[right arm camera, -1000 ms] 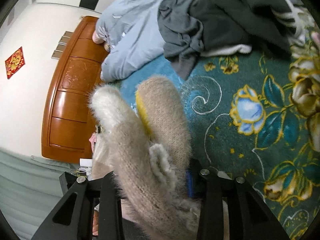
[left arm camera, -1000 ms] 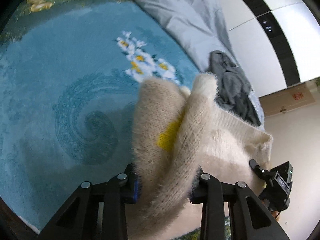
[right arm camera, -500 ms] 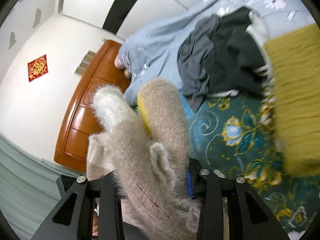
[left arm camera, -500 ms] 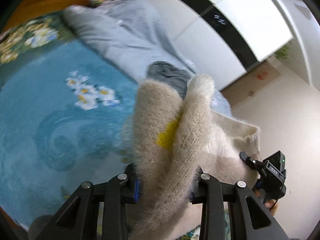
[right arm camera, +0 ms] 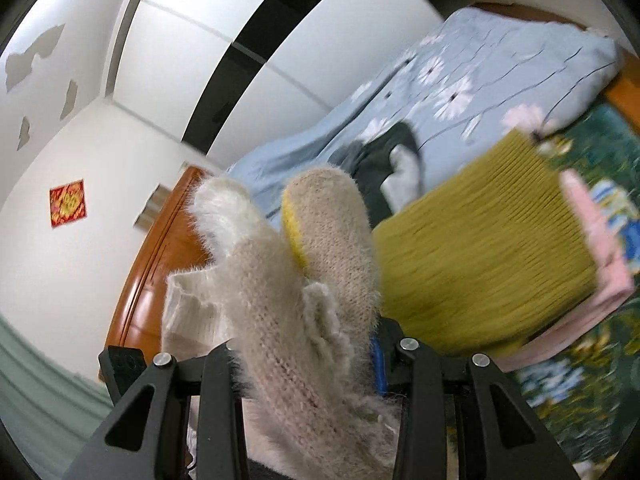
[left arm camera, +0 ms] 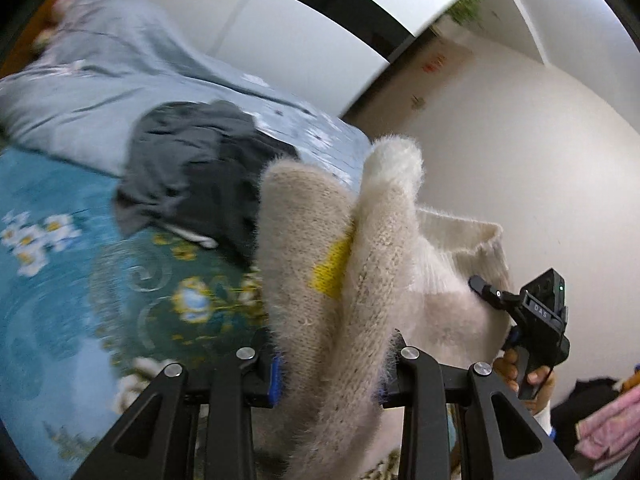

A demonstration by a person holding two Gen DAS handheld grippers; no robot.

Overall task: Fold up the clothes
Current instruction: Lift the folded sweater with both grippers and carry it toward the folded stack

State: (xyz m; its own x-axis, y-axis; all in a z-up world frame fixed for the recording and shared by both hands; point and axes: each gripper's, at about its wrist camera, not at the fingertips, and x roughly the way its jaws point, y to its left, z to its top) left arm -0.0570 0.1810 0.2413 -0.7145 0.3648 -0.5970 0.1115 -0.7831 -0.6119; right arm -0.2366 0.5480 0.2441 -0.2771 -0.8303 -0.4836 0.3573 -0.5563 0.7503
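A fuzzy cream sweater (left arm camera: pixel 336 264) with a yellow patch is bunched between the fingers of my left gripper (left arm camera: pixel 328 364), which is shut on it. The same cream sweater (right arm camera: pixel 304 272) is pinched in my right gripper (right arm camera: pixel 308 352), also shut on it. The garment hangs lifted between the two grippers, above the bed. In the left wrist view the right gripper's body (left arm camera: pixel 540 320) shows at the far side of the sweater, held by a hand (left arm camera: pixel 520 372). A folded olive-yellow knit (right arm camera: pixel 480 256) lies on a folded pink garment (right arm camera: pixel 600 276) on the bed.
A dark grey clothes heap (left arm camera: pixel 192 176) lies on the teal floral blanket (left arm camera: pixel 48 280), next to a light blue quilt (left arm camera: pixel 100 72). A wooden headboard (right arm camera: pixel 156 272) and white walls stand behind. Pink clothing (left arm camera: pixel 608 428) sits at the lower right.
Both grippers have lifted and tilted upward with the sweater; the views now show walls and wardrobe instead of mostly blanket. The folded olive and pink stack has come into the right wrist view.
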